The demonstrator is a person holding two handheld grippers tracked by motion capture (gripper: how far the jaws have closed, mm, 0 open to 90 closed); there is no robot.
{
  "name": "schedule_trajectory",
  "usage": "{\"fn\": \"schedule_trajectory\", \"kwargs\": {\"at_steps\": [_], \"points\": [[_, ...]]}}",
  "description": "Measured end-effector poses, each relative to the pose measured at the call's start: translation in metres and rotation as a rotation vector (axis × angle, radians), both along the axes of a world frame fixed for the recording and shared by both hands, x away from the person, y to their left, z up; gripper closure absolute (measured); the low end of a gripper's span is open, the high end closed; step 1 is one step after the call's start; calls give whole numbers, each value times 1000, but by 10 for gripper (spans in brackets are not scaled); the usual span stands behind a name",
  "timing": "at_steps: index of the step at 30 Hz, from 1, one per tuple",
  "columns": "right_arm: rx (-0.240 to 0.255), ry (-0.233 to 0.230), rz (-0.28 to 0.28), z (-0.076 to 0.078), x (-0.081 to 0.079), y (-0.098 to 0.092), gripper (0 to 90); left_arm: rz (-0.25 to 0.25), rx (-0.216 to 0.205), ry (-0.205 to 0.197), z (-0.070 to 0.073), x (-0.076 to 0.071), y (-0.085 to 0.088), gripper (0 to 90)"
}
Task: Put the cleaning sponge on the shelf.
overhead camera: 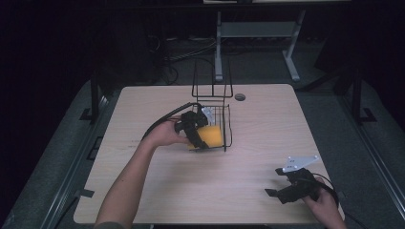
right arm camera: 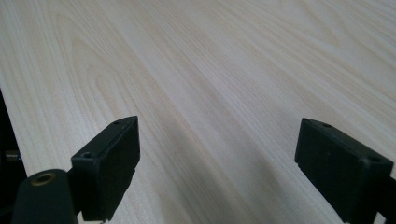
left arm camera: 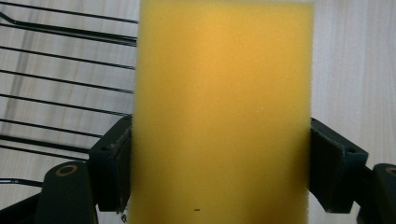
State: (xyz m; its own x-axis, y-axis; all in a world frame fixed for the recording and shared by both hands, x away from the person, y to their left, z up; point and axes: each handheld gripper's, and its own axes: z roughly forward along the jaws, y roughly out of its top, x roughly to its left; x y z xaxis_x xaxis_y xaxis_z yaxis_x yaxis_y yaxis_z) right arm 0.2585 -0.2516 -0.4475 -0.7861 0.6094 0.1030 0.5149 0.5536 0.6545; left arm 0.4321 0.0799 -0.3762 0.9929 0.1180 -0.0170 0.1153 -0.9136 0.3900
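A yellow sponge (overhead camera: 211, 137) is held at the open side of a black wire basket (overhead camera: 228, 125) in the middle of the table. My left gripper (overhead camera: 197, 138) is shut on the sponge, which sits partly inside the basket. In the left gripper view the yellow sponge (left arm camera: 222, 107) is squeezed between both pads (left arm camera: 114, 163), with the basket's wires (left arm camera: 65, 84) to its left. My right gripper (overhead camera: 279, 187) rests low over the table's front right corner, open, with nothing between its jaws. In the right gripper view bare wood lies ahead of my right gripper (right arm camera: 217, 163).
The light wooden table (overhead camera: 267, 124) has a round cable hole (overhead camera: 240, 97) behind the basket. The basket's tall handle (overhead camera: 212, 78) rises at the back. Dark floor, cables and a table frame (overhead camera: 258, 43) lie beyond the far edge.
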Motion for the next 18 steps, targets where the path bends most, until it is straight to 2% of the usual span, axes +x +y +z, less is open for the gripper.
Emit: {"fn": "schedule_trajectory", "kwargs": {"at_steps": [4,12,14,16,18], "points": [[-1,1,-3,0,0,0,137,15,-3,4,-3,4,2,217],[0,3,-5,0,1,-1,137,11,-21,-1,-6,8,-1,217],[-2,1,-1,-1,1,-1,137,1,-17,-5,-7,10,-2,217],[-9,4,-4,-1,1,-1,137,-4,15,-7,-7,11,-5,217],[-9,5,-4,-1,1,0,137,-18,26,-20,-6,12,-9,216]]}}
